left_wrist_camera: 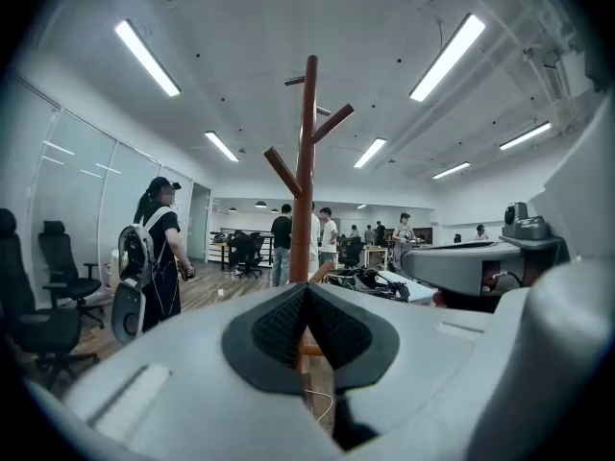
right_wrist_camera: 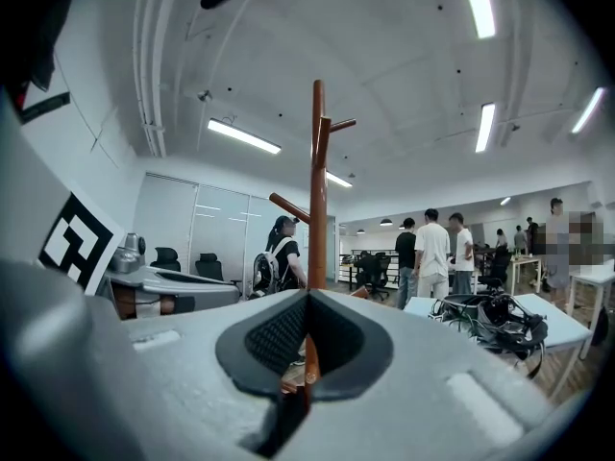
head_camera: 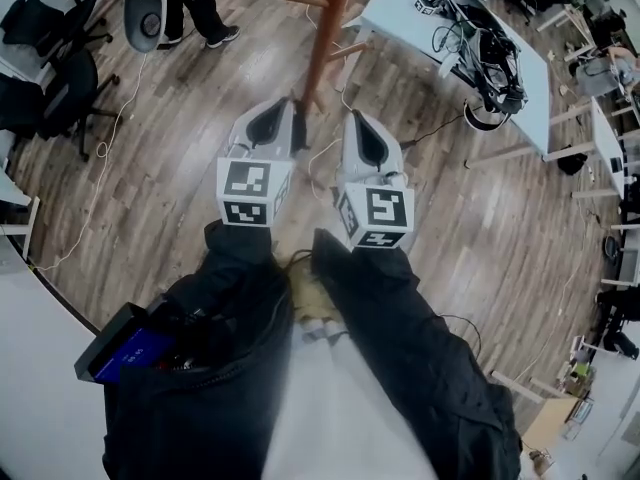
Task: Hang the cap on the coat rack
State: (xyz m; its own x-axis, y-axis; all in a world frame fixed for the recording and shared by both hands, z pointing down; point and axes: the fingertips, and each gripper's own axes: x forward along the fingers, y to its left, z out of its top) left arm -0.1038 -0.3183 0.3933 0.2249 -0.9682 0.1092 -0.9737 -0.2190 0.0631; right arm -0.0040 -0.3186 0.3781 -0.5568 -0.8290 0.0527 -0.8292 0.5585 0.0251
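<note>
At the top centre we see a coat rack (head_camera: 325, 28) of smooth reddish wood, above a floor (head_camera: 180, 138) of faintly shiny wood planks. The left gripper (left_wrist_camera: 307, 296) and right gripper (right_wrist_camera: 307, 301) look like matt grey plastic, with rough black pads (left_wrist_camera: 279, 329). Our sleeves (head_camera: 230, 298) are dark cloth.

Office coat rack (head_camera: 325, 28), seen from the head camera: its top is cut off by the upper edge and its foot is hidden behind the left claw (head_camera: 291, 108). In the gripper views, the rack's lower trunk disappears behind the closed jaws of that claw and of the right claw (right_wrist_camera: 309, 301). Left of the rack, a person (head_camera: 197, 3) is cropped to legs and backpack (head_camera: 145, 18). Right of it, dark gear (head_camera: 485, 53) on the bench (head_camera: 400, 13) is too tangled to identify.
</note>
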